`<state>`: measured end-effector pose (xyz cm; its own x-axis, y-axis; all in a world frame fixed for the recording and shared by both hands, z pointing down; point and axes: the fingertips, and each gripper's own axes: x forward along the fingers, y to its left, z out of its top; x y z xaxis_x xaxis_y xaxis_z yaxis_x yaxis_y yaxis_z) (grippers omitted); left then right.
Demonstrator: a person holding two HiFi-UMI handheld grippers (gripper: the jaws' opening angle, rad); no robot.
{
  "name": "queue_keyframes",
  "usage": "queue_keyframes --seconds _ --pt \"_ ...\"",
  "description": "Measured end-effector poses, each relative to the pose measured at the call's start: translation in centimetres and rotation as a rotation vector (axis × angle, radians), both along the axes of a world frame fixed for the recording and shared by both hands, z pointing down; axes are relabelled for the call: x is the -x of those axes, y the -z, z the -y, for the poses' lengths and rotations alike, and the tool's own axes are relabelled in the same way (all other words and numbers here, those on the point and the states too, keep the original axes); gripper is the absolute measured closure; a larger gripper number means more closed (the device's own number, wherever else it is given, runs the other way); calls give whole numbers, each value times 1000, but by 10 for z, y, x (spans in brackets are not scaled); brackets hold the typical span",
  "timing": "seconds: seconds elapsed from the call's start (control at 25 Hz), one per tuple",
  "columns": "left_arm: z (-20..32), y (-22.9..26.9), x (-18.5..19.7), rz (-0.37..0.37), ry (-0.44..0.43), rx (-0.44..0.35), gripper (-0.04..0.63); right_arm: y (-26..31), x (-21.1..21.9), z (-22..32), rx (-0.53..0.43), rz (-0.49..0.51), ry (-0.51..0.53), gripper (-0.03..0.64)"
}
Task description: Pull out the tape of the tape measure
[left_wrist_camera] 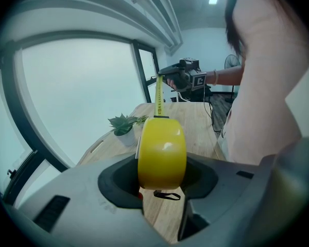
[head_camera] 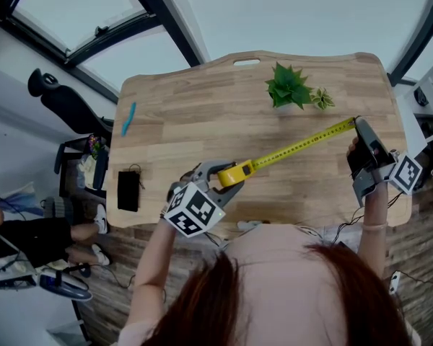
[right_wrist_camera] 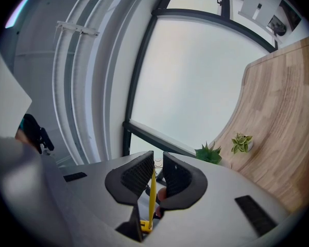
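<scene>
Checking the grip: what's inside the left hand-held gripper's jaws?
The yellow tape measure case, clamped between the pads; its tape runs out to the right hand-held gripper. The case covers the pad faces touching it.

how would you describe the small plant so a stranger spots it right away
On the wooden table, look past the stretched yellow tape toward the far edge, where two plants stand side by side. The small plant is the right-hand one in the head view, paler and much smaller than the dark green plant.

Overexposed daylight pours from the windows [right_wrist_camera: 195, 81], and both gripper views bulge with dark corners.
</scene>
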<state>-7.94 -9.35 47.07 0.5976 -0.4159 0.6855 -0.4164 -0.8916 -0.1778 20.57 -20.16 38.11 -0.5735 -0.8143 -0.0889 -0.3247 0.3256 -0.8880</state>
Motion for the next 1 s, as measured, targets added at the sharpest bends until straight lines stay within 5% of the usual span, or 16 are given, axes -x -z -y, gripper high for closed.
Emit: queue_keyframes --seconds 1.0 --pt "2 3 -7 -26 3 1 430 -18 54 0 41 18 103 568"
